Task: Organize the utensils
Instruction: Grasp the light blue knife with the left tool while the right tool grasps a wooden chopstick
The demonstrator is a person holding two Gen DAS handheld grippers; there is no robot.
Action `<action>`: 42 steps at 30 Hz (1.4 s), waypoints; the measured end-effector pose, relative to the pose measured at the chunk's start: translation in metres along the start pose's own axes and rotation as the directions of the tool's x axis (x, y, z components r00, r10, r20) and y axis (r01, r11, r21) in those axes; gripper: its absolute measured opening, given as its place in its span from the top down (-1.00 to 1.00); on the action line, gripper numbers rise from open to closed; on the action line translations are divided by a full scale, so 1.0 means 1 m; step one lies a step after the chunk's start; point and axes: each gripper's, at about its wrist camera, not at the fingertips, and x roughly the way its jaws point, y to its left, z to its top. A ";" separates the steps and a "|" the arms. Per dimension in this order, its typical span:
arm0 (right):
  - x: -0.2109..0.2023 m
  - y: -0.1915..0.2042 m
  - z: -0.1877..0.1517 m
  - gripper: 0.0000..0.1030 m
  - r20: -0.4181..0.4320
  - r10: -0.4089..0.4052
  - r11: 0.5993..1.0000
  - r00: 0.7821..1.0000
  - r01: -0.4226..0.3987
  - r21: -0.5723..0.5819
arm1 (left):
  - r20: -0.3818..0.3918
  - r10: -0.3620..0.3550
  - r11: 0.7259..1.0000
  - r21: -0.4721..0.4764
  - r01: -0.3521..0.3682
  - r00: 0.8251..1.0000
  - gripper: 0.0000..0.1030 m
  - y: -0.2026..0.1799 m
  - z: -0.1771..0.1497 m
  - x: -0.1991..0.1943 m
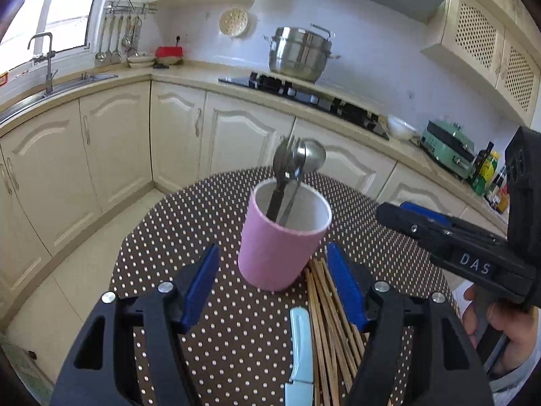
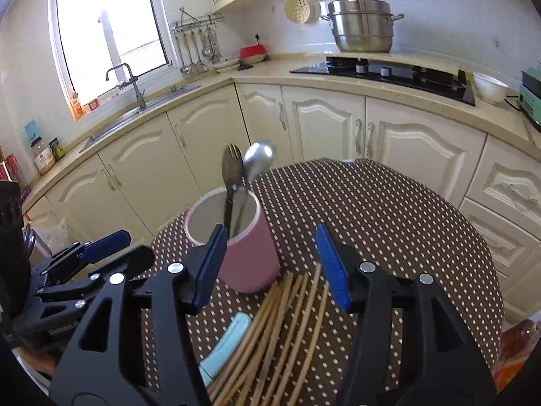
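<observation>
Currently, I hold both grippers low over the polka-dot surface [image 1: 219,321]. The left gripper [image 1: 272,286] has its jaws apart and grips nothing; its blue fingers [image 1: 199,291] frame the pink cup [image 1: 277,250], which stands upright on the surface just ahead of them. The right gripper [image 2: 270,264] is likewise spread wide and empty, with its blue fingers [image 2: 333,269] poised above the bamboo chopsticks [image 2: 284,331].

Cup contents: a fork [image 2: 231,169] and a spoon [image 2: 258,160] stand in the cup with their handles down and their heads above the rim. In the left wrist view the two heads overlap, so I cannot separate them cleanly there.

Items on the surface:
- The chopsticks lie loose in a fanned bundle, beside the cup's base and toward me from it; the far tips lie near the base.
- A knife with a light-blue handle [image 1: 299,345] lies flat just beside the bundle, on its left side. Its blade end is cut off by the frame edge.

In the left wrist view the right gripper appears at the right edge, held by a hand [image 1: 500,324]. Behind the surface, a steel steamer pot [image 2: 360,20] sits on the hob [image 2: 389,71].
</observation>
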 end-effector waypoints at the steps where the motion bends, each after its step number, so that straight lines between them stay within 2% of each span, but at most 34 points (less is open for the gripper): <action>1: 0.000 -0.003 -0.006 -0.08 -0.015 -0.005 1.000 1.000 0.005 -0.004 | -0.040 -0.006 1.000 0.010 0.006 0.999 -0.27 -0.002 -0.004 0.005; 4: 0.002 -0.013 -0.021 -0.12 -0.070 -0.021 1.000 0.997 0.021 -0.002 | -0.169 0.002 0.999 0.049 0.007 0.986 -0.27 -0.006 -0.022 0.022; 6: 0.005 -0.019 -0.033 -0.13 -0.114 -0.027 1.000 0.993 0.027 -0.005 | -0.281 0.001 0.997 0.077 0.021 0.960 -0.27 -0.011 -0.036 0.038; 9: 0.009 -0.026 -0.050 -0.13 -0.169 -0.028 1.000 0.985 0.027 -0.004 | -0.382 0.007 0.996 0.087 0.029 0.924 -0.27 -0.014 -0.053 0.056; 11: 0.011 -0.029 -0.059 -0.13 -0.195 -0.023 1.000 0.980 0.024 0.000 | -0.415 0.011 0.996 0.086 0.027 0.910 -0.26 -0.015 -0.061 0.063; 16: 0.012 -0.030 -0.074 -0.14 -0.242 -0.015 1.000 0.970 0.017 0.004 | -0.442 0.042 0.995 0.104 0.004 0.896 -0.24 -0.016 -0.071 0.073; 18: 0.010 -0.030 -0.076 -0.15 -0.246 -0.014 1.000 0.969 0.016 0.006 | -0.437 0.056 0.994 0.104 -0.011 0.898 -0.17 -0.015 -0.074 0.074; 26: 0.011 -0.030 -0.084 -0.17 -0.272 -0.011 1.000 0.962 0.012 0.001 | -0.434 0.107 0.988 0.151 -0.045 0.895 -0.13 -0.031 -0.072 0.086; 28: 0.016 -0.031 -0.084 -0.17 -0.298 -0.025 1.000 0.954 0.023 -0.008 | -0.423 0.118 0.988 0.141 -0.063 0.899 0.10 -0.037 -0.070 0.088; 30: 0.022 -0.032 -0.085 -0.17 -0.322 -0.036 0.999 0.946 0.034 -0.012 | -0.414 0.121 0.989 0.125 -0.075 0.902 0.52 -0.032 -0.068 0.088; 34: 0.034 -0.032 -0.086 -0.17 -0.368 -0.043 0.999 0.929 0.040 -0.017 | -0.416 0.069 0.997 0.055 -0.050 0.907 0.56 -0.021 -0.065 0.087; 40: 0.055 -0.026 -0.084 -0.16 -0.441 -0.096 0.995 0.892 0.072 -0.070 | -0.397 0.060 0.998 0.015 -0.059 0.916 0.59 -0.021 -0.063 0.087; 42: 0.057 -0.023 -0.082 -0.16 -0.442 -0.108 0.993 0.891 0.077 -0.087 | -0.387 0.050 0.998 -0.007 -0.058 0.921 0.60 -0.019 -0.063 0.085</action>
